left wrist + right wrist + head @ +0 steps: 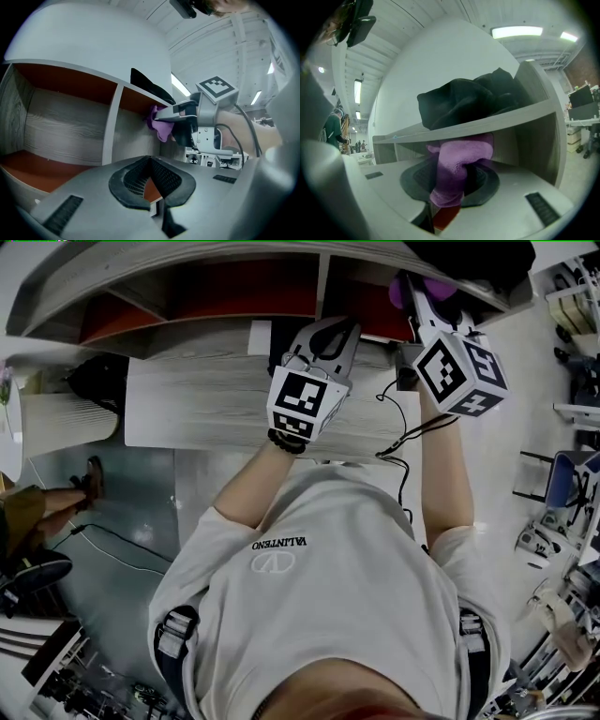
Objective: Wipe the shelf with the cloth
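The wood-grain shelf [216, 338] has compartments with red floors and an upright divider [111, 123]. A purple cloth [459, 161] is bunched between the jaws of my right gripper [452, 187], which is shut on it. That gripper [424, 298] holds the cloth [433, 287] at the mouth of the right compartment, just under the top board [487, 123]. From the left gripper view, the cloth [159, 124] sits at the right gripper's [180, 117] tip against the compartment's upper edge. My left gripper [151, 161] is shut on nothing, hovering before the middle compartment [326, 338].
A black bundle [468, 101] lies on the shelf's top board, above the cloth. A lower wood-grain surface [206, 409] juts out below the compartments. Black cables [403, 437] trail beside my right arm. Another person's leg [56, 498] is at the left; equipment [562, 521] crowds the right.
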Demonstrator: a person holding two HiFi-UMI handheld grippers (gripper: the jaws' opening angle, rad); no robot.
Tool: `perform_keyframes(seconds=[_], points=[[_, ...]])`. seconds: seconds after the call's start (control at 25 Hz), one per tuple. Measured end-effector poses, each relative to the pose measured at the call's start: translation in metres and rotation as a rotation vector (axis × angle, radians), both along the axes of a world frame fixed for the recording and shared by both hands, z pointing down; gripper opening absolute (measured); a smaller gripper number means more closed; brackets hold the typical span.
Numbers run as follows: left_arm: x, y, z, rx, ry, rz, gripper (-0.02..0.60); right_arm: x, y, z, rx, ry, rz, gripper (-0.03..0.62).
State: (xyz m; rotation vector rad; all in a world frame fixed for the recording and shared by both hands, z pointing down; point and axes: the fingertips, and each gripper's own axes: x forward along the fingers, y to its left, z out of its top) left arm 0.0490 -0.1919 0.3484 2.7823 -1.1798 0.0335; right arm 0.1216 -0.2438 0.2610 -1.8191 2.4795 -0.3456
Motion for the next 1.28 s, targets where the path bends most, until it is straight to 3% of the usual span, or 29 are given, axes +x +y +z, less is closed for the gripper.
perform_keyframes(seconds=[0.28, 0.68, 1.28], points=[[-0.006, 0.003, 0.007, -0.007, 0.021, 0.012, 0.002, -0.014, -0.009, 0.001, 0.003, 0.005, -0.023, 0.103], [-0.038, -0.015, 0.016, -0.034, 0.051, -0.045, 0.002, -0.052, -0.022, 0.004, 0.009, -0.013, -0.077, 0.103], [-0.048, -0.022, 0.018, -0.044, 0.067, -0.06, 0.002, -0.094, -0.026, 0.004, 0.02, -0.041, -0.145, 0.103]])
